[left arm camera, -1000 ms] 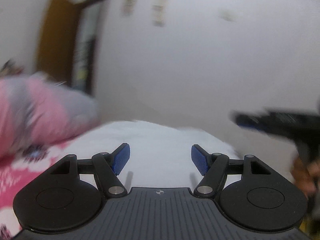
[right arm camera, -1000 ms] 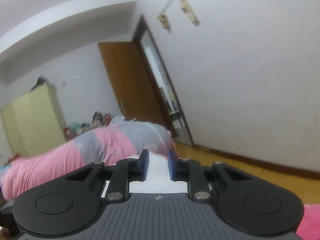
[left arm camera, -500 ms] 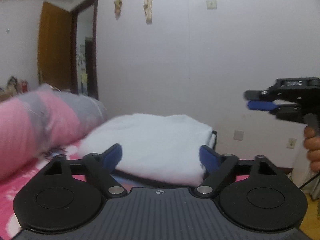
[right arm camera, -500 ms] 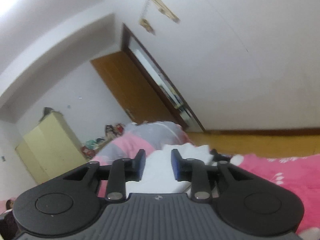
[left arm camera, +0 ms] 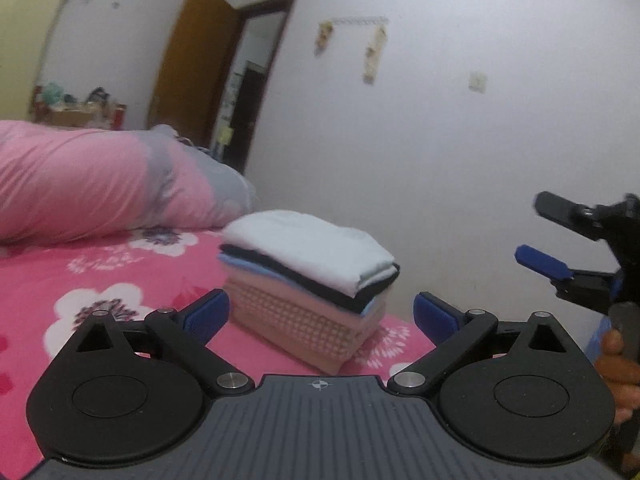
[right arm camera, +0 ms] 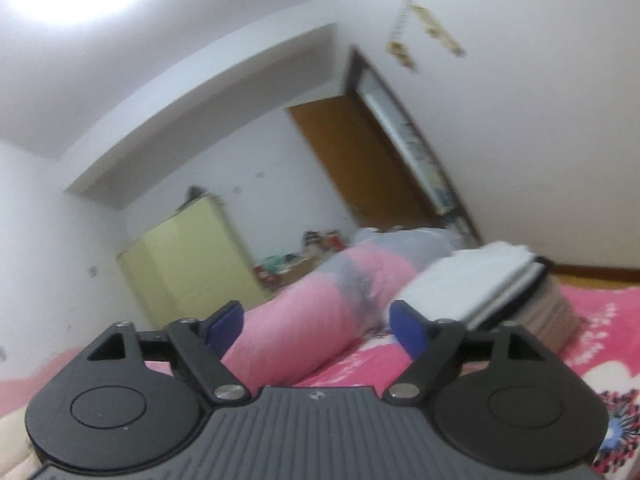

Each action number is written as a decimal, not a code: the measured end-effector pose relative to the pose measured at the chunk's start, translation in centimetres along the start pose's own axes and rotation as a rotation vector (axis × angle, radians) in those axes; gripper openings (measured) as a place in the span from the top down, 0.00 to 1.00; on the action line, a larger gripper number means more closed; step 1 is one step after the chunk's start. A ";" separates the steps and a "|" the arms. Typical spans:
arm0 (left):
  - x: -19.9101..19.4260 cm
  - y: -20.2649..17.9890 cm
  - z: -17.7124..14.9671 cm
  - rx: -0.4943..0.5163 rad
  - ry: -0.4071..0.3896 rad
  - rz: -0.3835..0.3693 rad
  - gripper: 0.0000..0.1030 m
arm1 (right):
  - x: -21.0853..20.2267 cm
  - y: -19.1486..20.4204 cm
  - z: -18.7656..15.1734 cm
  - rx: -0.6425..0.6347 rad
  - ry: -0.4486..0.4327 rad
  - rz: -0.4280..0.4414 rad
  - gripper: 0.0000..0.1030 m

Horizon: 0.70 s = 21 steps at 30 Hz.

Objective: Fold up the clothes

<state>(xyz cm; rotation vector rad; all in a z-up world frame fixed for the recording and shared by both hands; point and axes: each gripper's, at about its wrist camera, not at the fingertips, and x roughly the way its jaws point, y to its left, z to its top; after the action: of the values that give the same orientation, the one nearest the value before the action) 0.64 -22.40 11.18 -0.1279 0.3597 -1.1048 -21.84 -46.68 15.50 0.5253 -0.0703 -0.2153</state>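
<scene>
A stack of folded clothes (left arm camera: 308,280) sits on the pink floral bed (left arm camera: 100,280). A white garment (left arm camera: 308,248) lies on top, over black, blue and beige layers. My left gripper (left arm camera: 320,314) hangs short of the stack, its jaws opening wide with nothing between them. My right gripper (right arm camera: 318,324) also has its jaws opening and empty. In its own view the stack (right arm camera: 500,280) lies ahead to the right. In the left wrist view the right gripper (left arm camera: 538,236) shows at the right edge, clear of the stack and held by a hand (left arm camera: 616,356).
A rolled pink and grey quilt (left arm camera: 80,184) lies on the bed behind the stack. The stack stands near the bed's far edge, close to a white wall (left arm camera: 440,140). A brown door (left arm camera: 192,64) and a yellow wardrobe (right arm camera: 188,256) stand beyond the bed.
Both grippers have drawn back from the stack, which now shows whole and smaller. The right jaws went from nearly shut to wide. The left jaws widened too.
</scene>
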 end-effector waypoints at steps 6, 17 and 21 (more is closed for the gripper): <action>-5.7 1.0 -1.9 -0.117 -0.054 0.014 0.00 | -6.0 7.5 -2.8 -0.226 -0.175 0.071 0.00; -9.6 2.0 -5.6 -0.188 0.025 0.161 0.00 | -6.5 10.0 -8.3 -0.399 -0.037 -0.169 0.00; -10.2 2.1 -5.7 -0.185 0.023 0.174 0.00 | -6.5 10.3 -9.0 -0.389 0.003 -0.243 0.00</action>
<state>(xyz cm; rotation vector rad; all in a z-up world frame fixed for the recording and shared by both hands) -3.60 -11.95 7.49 -0.2430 0.4849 -0.9011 -25.20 -32.18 12.87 0.1448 0.0395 -0.4550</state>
